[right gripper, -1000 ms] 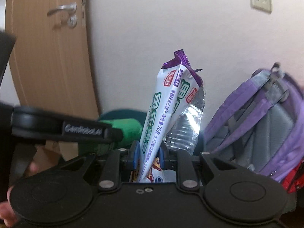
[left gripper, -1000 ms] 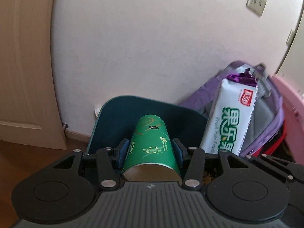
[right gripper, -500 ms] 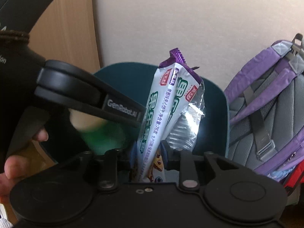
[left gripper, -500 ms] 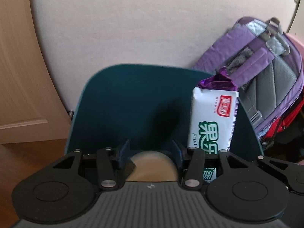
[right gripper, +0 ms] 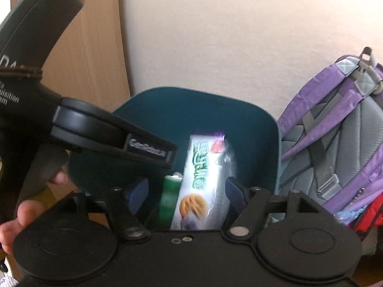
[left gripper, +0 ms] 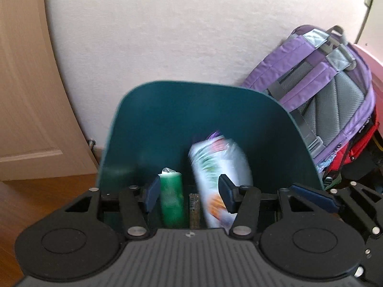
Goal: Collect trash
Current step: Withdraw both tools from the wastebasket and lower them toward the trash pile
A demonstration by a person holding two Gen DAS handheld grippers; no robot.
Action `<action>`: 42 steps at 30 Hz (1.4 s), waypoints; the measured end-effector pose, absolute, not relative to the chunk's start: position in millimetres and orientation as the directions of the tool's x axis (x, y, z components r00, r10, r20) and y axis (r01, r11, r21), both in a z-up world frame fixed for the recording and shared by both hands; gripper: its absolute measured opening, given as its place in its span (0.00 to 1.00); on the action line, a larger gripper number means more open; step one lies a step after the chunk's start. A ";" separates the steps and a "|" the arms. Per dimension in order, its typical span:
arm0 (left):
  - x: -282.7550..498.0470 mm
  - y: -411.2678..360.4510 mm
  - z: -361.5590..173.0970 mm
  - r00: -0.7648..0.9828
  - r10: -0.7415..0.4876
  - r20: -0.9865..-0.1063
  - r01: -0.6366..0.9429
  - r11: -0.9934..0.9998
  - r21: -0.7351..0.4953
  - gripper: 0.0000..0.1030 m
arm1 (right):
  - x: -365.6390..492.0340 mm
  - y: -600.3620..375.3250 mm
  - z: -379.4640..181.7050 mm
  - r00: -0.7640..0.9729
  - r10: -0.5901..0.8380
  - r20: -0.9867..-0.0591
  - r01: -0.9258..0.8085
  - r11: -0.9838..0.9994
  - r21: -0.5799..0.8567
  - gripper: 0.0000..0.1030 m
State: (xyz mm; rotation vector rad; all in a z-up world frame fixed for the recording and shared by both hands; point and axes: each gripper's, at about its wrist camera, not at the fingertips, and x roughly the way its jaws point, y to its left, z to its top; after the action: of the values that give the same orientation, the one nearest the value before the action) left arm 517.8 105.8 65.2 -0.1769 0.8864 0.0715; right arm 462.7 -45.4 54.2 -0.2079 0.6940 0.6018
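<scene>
A dark teal trash bin (left gripper: 191,110) stands against the wall; it also shows in the right wrist view (right gripper: 239,119). My left gripper (left gripper: 189,192) is open above the bin. A green can (left gripper: 171,198) lies inside, below it. My right gripper (right gripper: 186,195) is open too. A white biscuit packet (right gripper: 203,179) with a purple end is blurred between its jaws, inside the bin, touching neither. The packet shows in the left wrist view (left gripper: 220,167). The green can shows in the right view (right gripper: 168,196).
A purple and grey backpack (left gripper: 323,95) leans on the wall right of the bin, with a red bag (left gripper: 359,146) below it. A wooden door (left gripper: 24,83) is at the left. The left gripper's body (right gripper: 95,134) reaches across the right view.
Both grippers opened. The green can left the left gripper and the biscuit packet left the right gripper; both dropped into the bin.
</scene>
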 end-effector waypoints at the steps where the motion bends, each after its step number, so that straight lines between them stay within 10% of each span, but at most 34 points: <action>1: 510.8 106.2 70.3 0.641 -0.012 -0.768 -0.131 0.983 -0.125 0.55 | 458.0 -48.1 58.6 0.611 0.453 -0.649 -0.585 0.811 0.015 0.69; 22: 349.9 71.8 134.7 0.748 -0.023 -0.663 -0.032 0.997 -0.070 0.73 | 317.3 -115.2 121.4 0.662 0.498 -0.560 -0.567 0.822 0.061 0.82; 42: 261.8 44.6 44.1 0.697 -0.057 -0.715 0.011 0.998 -0.068 0.79 | 250.8 -164.6 17.0 0.601 0.499 -0.624 -0.535 0.832 0.150 0.98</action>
State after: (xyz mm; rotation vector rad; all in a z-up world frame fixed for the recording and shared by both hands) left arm 261.8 44.6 44.1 -0.0600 0.7985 -0.0381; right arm 250.8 -164.6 17.0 -0.0540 0.7054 0.5994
